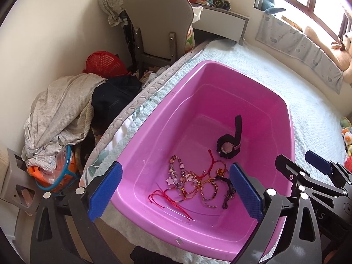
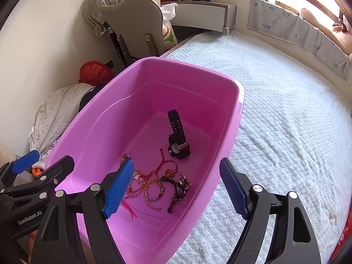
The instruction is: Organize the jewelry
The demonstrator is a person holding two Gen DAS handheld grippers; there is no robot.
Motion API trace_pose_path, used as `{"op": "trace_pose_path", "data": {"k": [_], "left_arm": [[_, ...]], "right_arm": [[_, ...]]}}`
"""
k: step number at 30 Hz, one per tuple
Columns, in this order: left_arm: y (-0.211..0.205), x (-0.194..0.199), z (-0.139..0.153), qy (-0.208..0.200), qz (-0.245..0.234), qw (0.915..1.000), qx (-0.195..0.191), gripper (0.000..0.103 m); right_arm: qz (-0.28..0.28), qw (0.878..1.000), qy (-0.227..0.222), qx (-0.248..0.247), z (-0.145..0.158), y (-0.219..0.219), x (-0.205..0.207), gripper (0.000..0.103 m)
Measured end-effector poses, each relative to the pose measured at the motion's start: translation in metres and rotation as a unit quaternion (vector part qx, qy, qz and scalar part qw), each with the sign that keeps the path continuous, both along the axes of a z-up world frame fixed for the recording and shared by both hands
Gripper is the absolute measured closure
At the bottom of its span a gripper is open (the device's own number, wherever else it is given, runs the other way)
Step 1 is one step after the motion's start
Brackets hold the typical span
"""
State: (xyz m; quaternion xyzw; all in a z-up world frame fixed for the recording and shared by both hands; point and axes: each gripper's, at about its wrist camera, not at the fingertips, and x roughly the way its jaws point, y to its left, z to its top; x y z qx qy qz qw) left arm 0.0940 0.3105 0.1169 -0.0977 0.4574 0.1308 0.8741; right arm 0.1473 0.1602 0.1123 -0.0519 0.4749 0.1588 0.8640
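Observation:
A pink plastic tub (image 1: 283, 101) (image 2: 238, 101) sits on the bed. On its floor lie a black wristwatch (image 1: 228, 147) (image 2: 178, 145) and a tangle of bracelets and red cords (image 1: 198, 182) (image 2: 162, 184). My left gripper (image 1: 176, 189) hangs open above the tub's near end, nothing between its blue pads. My right gripper (image 2: 178, 189) is also open and empty, over the tub's near right rim. In the left wrist view the right gripper (image 1: 312, 165) shows at the right edge; in the right wrist view the left gripper (image 2: 44, 160) shows at the left edge.
The bed's white quilted cover (image 2: 286, 121) stretches right of the tub. A grey chair (image 1: 158, 26), a red basket (image 1: 103, 62) and a heap of clothes (image 1: 59, 114) crowd the floor left of the bed. Soft toys (image 1: 345, 50) line the windowsill.

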Motion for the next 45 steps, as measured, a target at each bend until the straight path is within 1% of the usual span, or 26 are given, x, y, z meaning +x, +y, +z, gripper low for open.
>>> {"op": "trace_pose_path", "data": {"k": [7, 10, 17, 28, 45], "left_arm": [[-0.002, -0.006, 0.0, 0.0, 0.017, 0.9999, -0.002, 0.007], [-0.005, -0.008, 0.0, 0.003, 0.017, 0.9998, 0.005, 0.007], [-0.007, -0.011, 0.008, -0.006, 0.019, 0.9997, 0.013, 0.007], [-0.009, -0.013, 0.015, -0.016, 0.02, 0.9996, 0.015, 0.007], [-0.011, -0.017, 0.021, -0.02, 0.019, 0.9993, 0.026, 0.007]], "right_arm": [[-0.008, 1.0, 0.004, 0.004, 0.002, -0.004, -0.002, 0.027], [-0.009, 1.0, 0.003, 0.002, 0.002, -0.004, -0.003, 0.027], [-0.014, 1.0, 0.0, 0.003, 0.007, -0.006, -0.007, 0.027], [-0.02, 1.0, -0.014, -0.009, 0.015, -0.007, -0.014, 0.027], [-0.026, 0.999, -0.018, -0.008, 0.02, -0.011, -0.019, 0.027]]}}
